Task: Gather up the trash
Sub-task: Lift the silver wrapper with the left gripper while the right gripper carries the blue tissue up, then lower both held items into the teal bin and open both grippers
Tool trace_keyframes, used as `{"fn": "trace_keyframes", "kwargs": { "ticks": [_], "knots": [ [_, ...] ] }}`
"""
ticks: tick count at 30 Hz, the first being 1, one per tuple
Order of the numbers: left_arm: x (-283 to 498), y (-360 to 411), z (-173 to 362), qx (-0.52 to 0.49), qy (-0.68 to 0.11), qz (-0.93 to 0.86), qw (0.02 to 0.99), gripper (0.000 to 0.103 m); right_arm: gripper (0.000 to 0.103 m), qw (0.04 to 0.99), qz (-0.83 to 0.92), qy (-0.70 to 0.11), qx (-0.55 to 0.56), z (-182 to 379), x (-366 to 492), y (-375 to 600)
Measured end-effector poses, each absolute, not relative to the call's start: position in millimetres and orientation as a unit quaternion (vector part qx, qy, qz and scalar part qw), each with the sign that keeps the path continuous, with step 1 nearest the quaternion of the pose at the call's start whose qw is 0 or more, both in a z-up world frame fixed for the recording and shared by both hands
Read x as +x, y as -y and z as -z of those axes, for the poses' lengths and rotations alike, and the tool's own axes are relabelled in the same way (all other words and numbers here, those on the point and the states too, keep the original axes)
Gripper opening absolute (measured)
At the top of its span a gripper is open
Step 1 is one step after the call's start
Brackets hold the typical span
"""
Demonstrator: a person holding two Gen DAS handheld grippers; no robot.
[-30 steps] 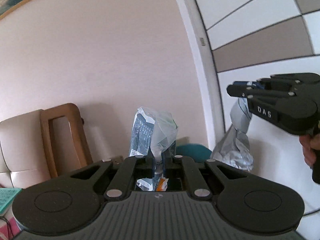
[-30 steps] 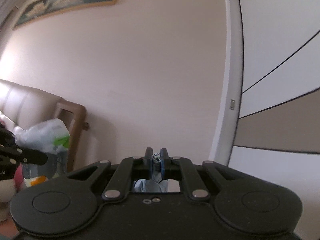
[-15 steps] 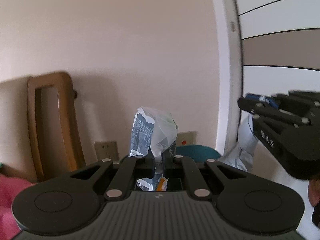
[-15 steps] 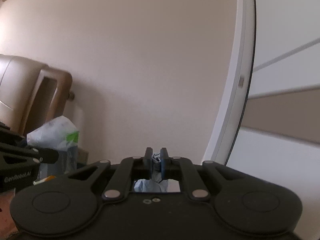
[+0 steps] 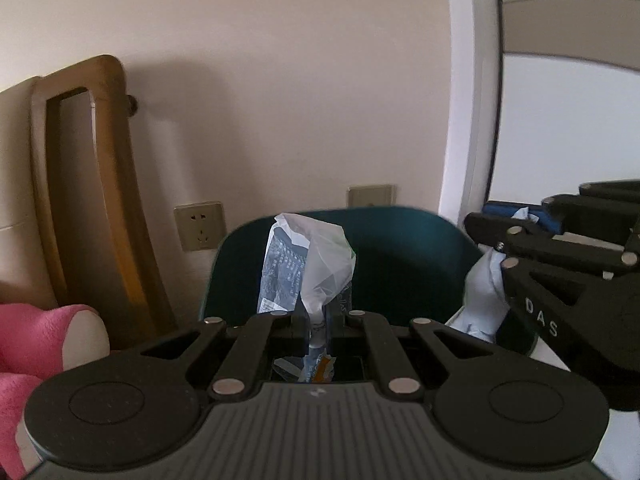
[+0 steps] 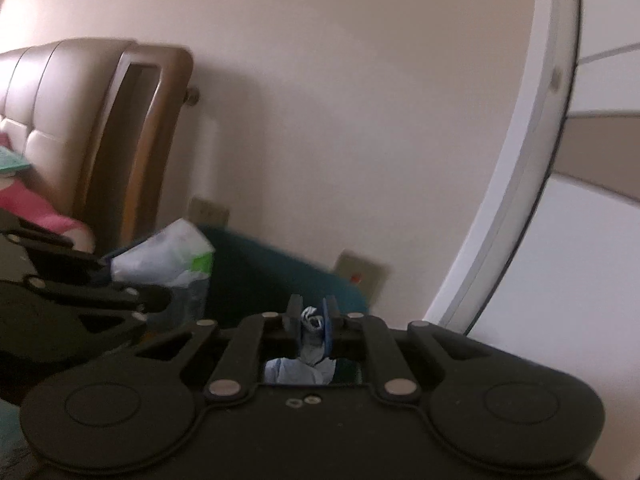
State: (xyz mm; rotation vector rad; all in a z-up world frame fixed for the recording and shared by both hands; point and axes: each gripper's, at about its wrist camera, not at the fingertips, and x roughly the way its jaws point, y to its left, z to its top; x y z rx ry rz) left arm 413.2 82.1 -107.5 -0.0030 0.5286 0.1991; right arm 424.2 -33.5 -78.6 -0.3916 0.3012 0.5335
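A dark teal plastic bin (image 5: 400,264) with a rounded rim stands on the floor against a pale pink wall (image 5: 280,80), just below two beige wall plates: a socket (image 5: 200,226) to the bin's left and a switch plate (image 5: 371,195) above its back rim. Nothing can be made out inside the bin; its inner wall is dark and the grippers cover its mouth.

The left gripper (image 5: 318,316) has its tongs pinched tight on a crumpled plastic wrapper, translucent white with blue print (image 5: 308,268). The wrapper stands up between the tips, in front of the bin's back wall, and a scrap with orange print hangs below the tongs. In the right wrist view the same wrapper (image 6: 168,256) shows a green patch and sits level with the bin's left rim (image 6: 280,280).

The right gripper (image 6: 314,320) has its tongs narrow, closed on a wad of pale blue-grey crumpled plastic (image 6: 310,344) with a black-and-white striped bit at the tips. From the left wrist view that gripper (image 5: 492,236) comes in from the right, over the bin's right rim, with the pale wad (image 5: 486,284) hanging beneath it.

To the bin's left, a brown wooden frame (image 5: 96,200) edges a padded cream headboard (image 6: 48,96) against the wall. A pink plush cushion (image 5: 36,340) lies at the lower left. To the right of the bin a white curved door frame (image 5: 468,120) rises, with white and taupe panels (image 5: 568,28) beyond it.
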Motion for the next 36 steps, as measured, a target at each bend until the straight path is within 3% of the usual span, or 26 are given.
{"fn": "trace_keyframes", "kwargs": {
  "ticks": [7, 9, 11, 18, 21, 22, 24, 25, 26, 36],
  "knots": [
    [419.6, -82.9, 113.3, 0.005, -0.294, -0.101, 0.951, 0.006, 0.019, 0.928, -0.264, -0.207, -0.163, 82.4, 433.5, 39.4],
    [421.4, -82.6, 115.9, 0.006, -0.303, -0.099, 0.948, 0.006, 0.027, 0.928, -0.267, -0.210, -0.153, 82.8, 433.9, 43.1],
    [422.0, -83.1, 117.2, 0.002, -0.304, -0.100, 0.947, 0.006, 0.043, 0.928, -0.270, -0.212, -0.148, 81.2, 434.4, 43.4],
    [423.8, -80.0, 121.2, 0.006, -0.321, -0.099, 0.942, 0.010, 0.049, 0.930, -0.270, -0.210, -0.138, 75.9, 429.9, 48.6],
    [424.6, -81.5, 122.8, 0.002, -0.328, -0.095, 0.940, 0.018, 0.051, 0.931, -0.266, -0.210, -0.133, 73.0, 428.9, 52.1],
    [423.7, -81.8, 122.6, 0.002, -0.326, -0.097, 0.940, 0.027, 0.052, 0.931, -0.267, -0.210, -0.134, 72.3, 428.3, 54.2],
    [421.6, -82.5, 121.2, 0.002, -0.320, -0.101, 0.942, 0.056, 0.055, 0.931, -0.268, -0.210, -0.132, 71.1, 427.6, 57.3],
    [419.4, -81.9, 120.0, 0.004, -0.314, -0.104, 0.944, 0.076, 0.056, 0.932, -0.266, -0.211, -0.131, 71.1, 426.1, 59.6],
    [416.8, -80.8, 118.6, 0.008, -0.305, -0.108, 0.946, 0.081, 0.057, 0.932, -0.264, -0.212, -0.130, 70.6, 425.9, 60.8],
    [408.4, -81.2, 97.6, 0.016, -0.328, -0.094, 0.940, 0.081, 0.060, 0.930, -0.263, -0.222, -0.132, 50.5, 406.2, 73.1]
  ]
}}
